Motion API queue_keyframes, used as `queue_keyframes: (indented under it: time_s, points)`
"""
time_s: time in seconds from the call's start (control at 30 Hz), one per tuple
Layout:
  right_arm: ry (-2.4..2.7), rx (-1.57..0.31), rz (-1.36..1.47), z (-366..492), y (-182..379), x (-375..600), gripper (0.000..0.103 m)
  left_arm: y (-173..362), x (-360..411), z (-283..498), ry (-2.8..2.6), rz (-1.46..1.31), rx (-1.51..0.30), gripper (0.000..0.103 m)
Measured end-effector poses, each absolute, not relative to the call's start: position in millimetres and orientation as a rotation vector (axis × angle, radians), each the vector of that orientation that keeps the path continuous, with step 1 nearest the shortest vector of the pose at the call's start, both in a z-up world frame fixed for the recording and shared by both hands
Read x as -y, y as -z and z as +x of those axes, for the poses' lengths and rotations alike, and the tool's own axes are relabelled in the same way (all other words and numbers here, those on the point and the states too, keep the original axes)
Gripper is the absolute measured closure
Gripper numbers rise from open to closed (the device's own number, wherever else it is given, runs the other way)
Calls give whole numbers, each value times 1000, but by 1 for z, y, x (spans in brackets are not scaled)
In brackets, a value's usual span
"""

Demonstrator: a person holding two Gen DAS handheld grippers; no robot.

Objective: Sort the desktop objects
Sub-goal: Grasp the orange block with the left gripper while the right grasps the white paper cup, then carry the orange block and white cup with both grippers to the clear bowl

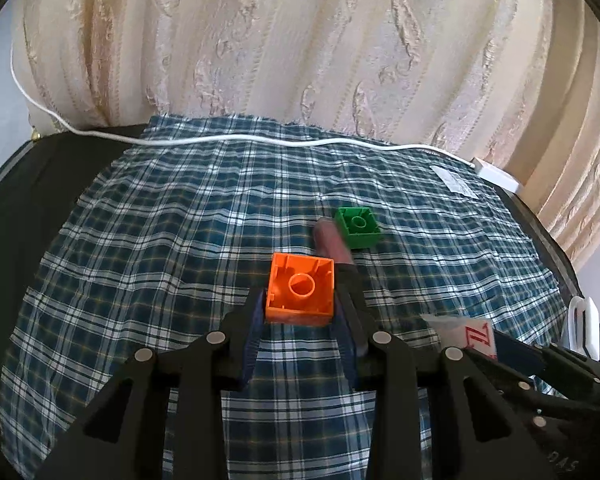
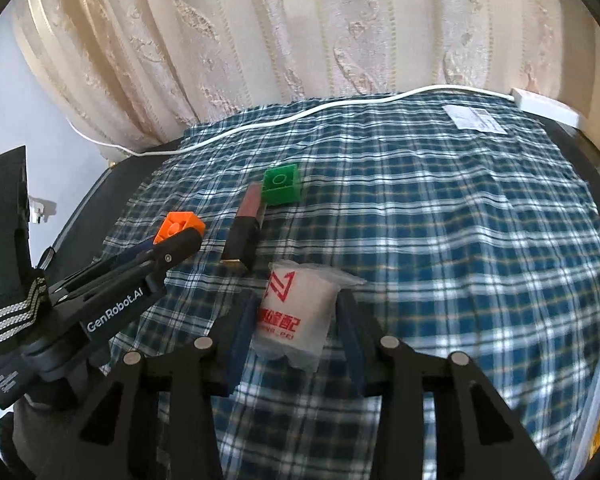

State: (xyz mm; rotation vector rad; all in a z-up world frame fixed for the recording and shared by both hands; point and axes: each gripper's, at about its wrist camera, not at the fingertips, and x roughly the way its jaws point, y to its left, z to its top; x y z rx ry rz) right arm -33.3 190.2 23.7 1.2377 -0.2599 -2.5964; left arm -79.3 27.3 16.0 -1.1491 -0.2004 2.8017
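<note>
My left gripper clamps an orange brick; my right gripper squeezes a soft white packet. I judge the packet could slip, being limp.

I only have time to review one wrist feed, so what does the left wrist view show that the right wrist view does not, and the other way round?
Only the left view: the hollow underside of the orange brick between the left gripper jaws, seen head-on.

Only the right view: the white packet with red print in full, clamped in the right gripper, and the left gripper's outer side with its wrist strap.

Both: the green brick, the lipstick beside it, the plaid cloth, white cable and curtain.
</note>
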Motion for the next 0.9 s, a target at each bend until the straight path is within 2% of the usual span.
queue_keyframes:
  time_s: [0.9]
  points:
    - [2692,388,1220,39,-40,-229,58,-27,-61,-59,-2738,-1066,120,66]
